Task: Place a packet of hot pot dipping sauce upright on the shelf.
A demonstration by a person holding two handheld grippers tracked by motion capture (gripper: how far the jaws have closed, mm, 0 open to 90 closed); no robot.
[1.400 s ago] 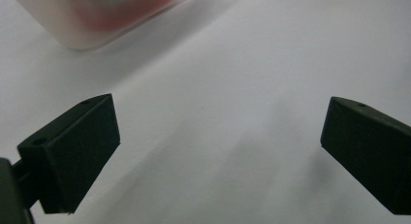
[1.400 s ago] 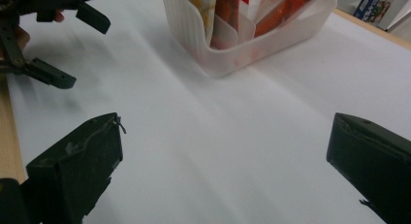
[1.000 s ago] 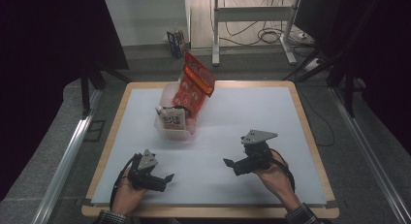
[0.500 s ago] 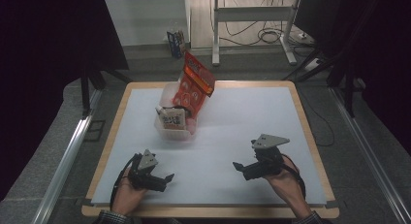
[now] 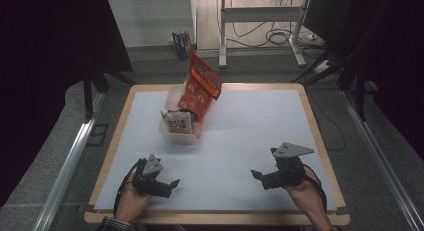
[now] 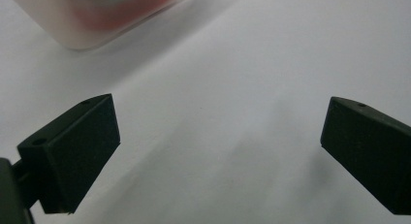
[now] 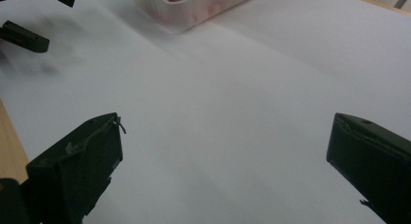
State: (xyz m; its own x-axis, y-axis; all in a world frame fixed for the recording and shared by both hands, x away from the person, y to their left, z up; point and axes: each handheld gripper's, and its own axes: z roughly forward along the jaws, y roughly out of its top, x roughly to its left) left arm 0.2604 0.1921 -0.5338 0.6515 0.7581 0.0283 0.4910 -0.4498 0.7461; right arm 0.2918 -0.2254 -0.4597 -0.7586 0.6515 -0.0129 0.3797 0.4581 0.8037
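From where I stand, the left gripper (image 5: 170, 185) sits low near the table's (image 5: 250, 136) front edge, jaws spread wide and holding nothing; its own view shows bare white surface between them. Ahead of it and slightly to its right stands the clear plastic bin (image 5: 181, 135), well apart from the jaws, with a small pale packet (image 5: 179, 124) at its near wall and a tall red snack bag (image 5: 201, 86) leaning out at the back, its long axis tilted up and away. Farther right, the right gripper (image 5: 258, 177) is also released, jaws far apart over empty table, and the bin lies well off to its left and ahead. I judge the left hand the nearer one for a reach into the bin, though which packet is meant I can't tell.
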